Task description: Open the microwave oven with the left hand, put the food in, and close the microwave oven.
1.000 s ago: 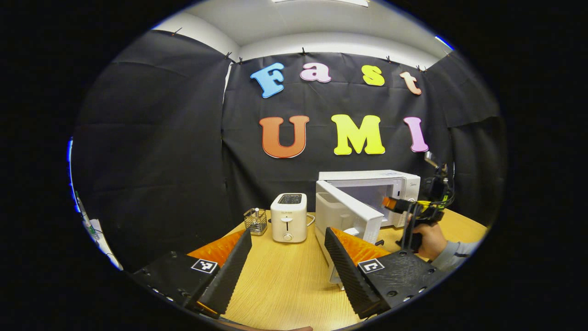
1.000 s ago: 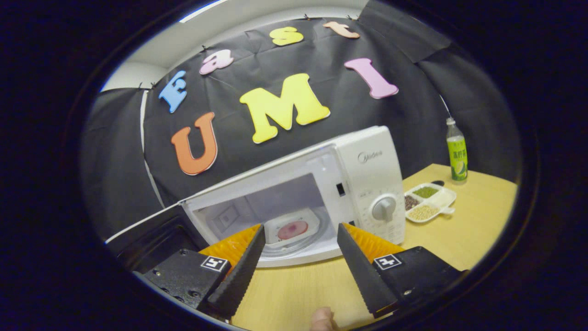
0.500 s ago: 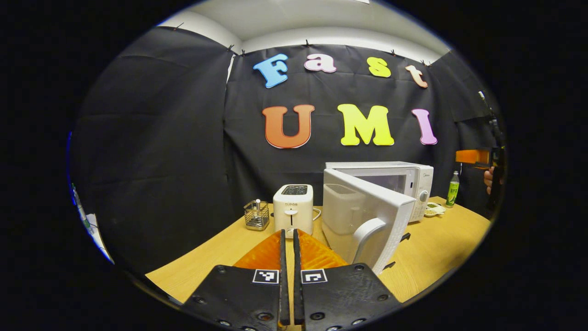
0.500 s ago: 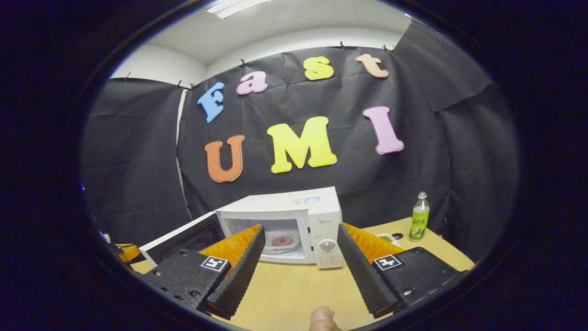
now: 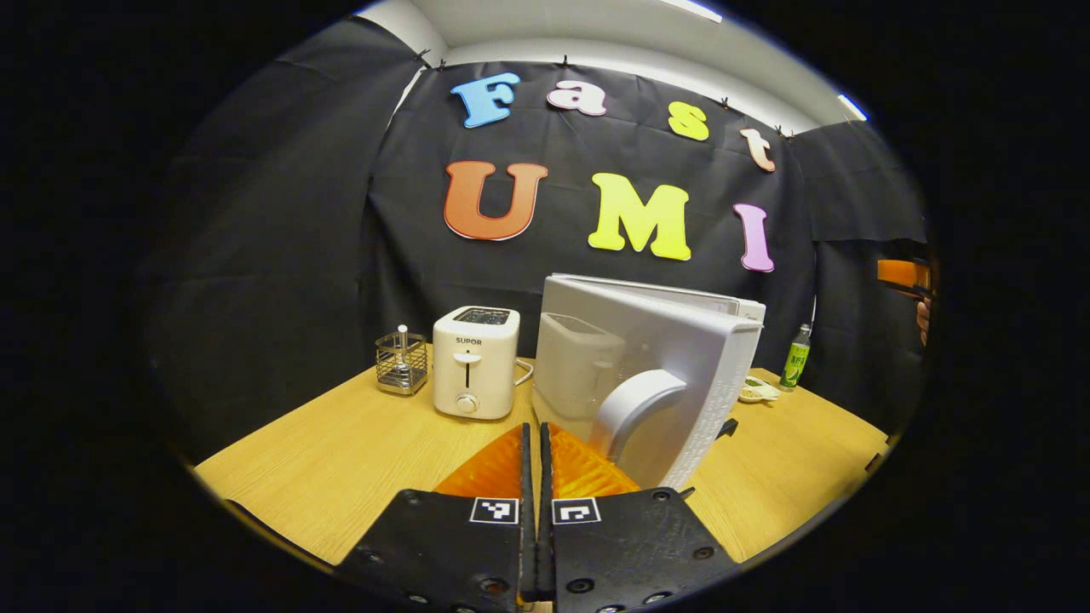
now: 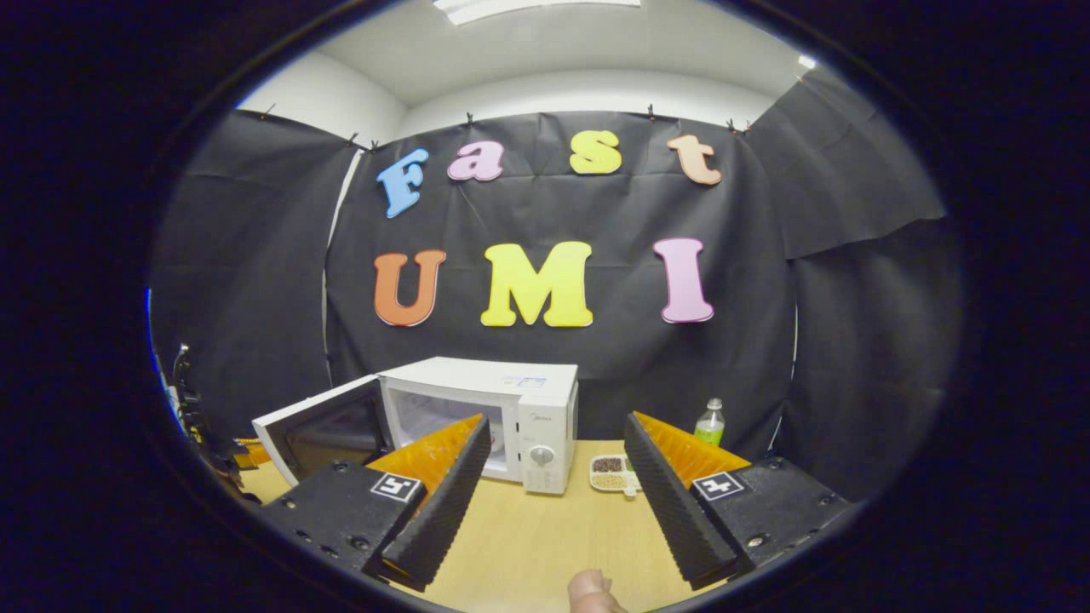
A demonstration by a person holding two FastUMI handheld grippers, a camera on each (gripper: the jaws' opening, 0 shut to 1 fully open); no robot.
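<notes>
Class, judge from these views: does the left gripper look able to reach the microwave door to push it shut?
Probably yes. The left gripper, tongs shut, sits just beside the open microwave door and its handle, with nothing between them.

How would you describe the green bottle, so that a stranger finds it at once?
Start at the white microwave on the wooden table. Just beyond its right side lies a small white dish of beans; the bottle stands upright behind that dish, near the black cloth. It is the one tall, green thing there.
</notes>
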